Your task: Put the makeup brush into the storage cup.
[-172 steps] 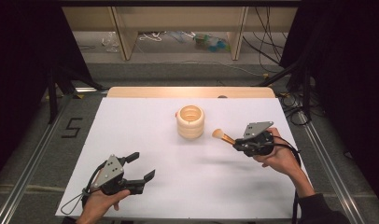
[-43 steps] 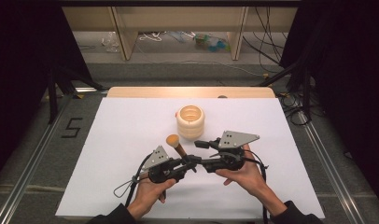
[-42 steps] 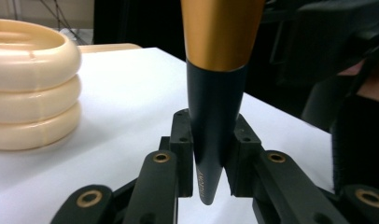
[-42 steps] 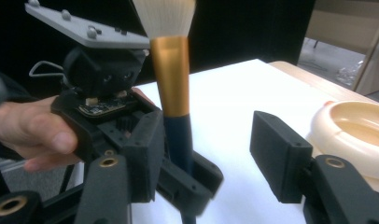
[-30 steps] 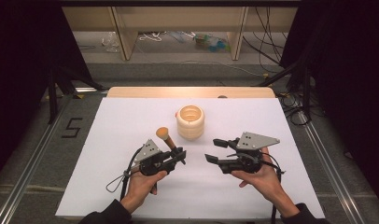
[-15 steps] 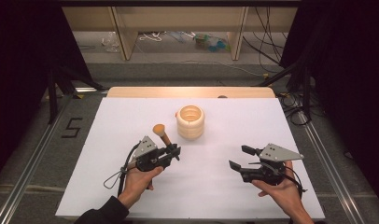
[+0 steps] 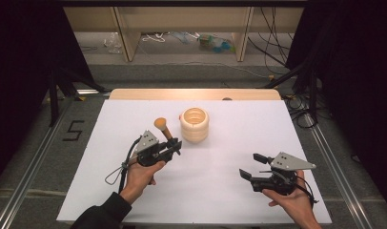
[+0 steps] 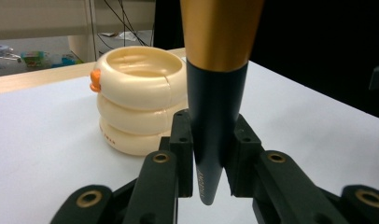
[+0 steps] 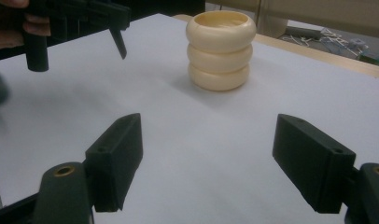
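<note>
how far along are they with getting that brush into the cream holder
Done: the makeup brush with the black handle and gold ferrule sits clamped in the left gripper, bristle end up; the right gripper is open, apart from it. In hand: the brush hangs beside the cream ribbed ring-stacked holder, not over it. Left, probably: moving it above the opening and lowering it in.

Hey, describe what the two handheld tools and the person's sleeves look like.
Both are black two-jaw devices with brass-coloured pivot bushings. The left tool and right tool each carry a grey three-cornered plate and trail a black cable. The left sleeve is dark.
</note>
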The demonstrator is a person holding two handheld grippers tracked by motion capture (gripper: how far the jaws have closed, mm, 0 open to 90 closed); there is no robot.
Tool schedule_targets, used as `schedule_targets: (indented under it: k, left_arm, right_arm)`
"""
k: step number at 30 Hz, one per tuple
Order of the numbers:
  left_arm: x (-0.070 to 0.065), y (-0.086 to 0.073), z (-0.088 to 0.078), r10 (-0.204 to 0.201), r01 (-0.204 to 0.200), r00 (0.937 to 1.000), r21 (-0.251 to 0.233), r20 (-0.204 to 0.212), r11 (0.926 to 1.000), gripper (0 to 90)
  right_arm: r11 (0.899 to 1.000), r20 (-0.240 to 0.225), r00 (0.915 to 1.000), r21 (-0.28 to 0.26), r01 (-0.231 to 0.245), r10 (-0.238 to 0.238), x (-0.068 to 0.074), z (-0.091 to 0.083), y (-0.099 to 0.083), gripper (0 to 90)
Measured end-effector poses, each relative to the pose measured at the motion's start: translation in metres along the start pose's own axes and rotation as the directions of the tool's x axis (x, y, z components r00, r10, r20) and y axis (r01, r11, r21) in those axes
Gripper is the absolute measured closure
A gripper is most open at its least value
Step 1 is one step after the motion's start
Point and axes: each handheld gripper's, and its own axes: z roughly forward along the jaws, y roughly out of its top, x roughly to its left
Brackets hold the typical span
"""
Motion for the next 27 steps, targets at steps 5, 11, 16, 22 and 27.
schedule_targets:
  k: [5,11,16,22,27]
  left_arm:
    - [0.005,0.012,0.005,0.014,-0.014,0.9999,0.002,0.001,0.9999,75.4]
    - [0.011,0.025,0.014,0.008,-0.007,0.9999,0.019,-0.01,0.9998,75.4]
    - [0.014,0.039,0.019,0.006,-0.006,1.0,0.01,-0.005,0.9999,75.4]
    - [0.017,0.052,0.026,0.005,-0.005,0.9998,-0.006,-0.02,1.0,75.4]
    - [0.019,0.061,0.033,0.019,-0.019,0.9993,-0.009,-0.031,0.9998,75.4]
  right_arm:
    - [1.0,0.002,1.0,0.007,-0.001,0.001,0.0,-0.002,-0.004,25.7]
    - [1.0,0.004,1.0,0.005,-0.004,0.004,0.001,-0.003,-0.006,25.8]
    - [1.0,0.013,0.9999,0.022,-0.002,0.001,0.001,-0.007,-0.006,25.8]
    - [1.0,0.009,0.9998,0.015,-0.016,0.016,0.001,-0.007,-0.009,25.8]
    - [0.999,0.023,0.9996,-0.027,-0.017,0.018,0.0,-0.007,-0.011,23.2]
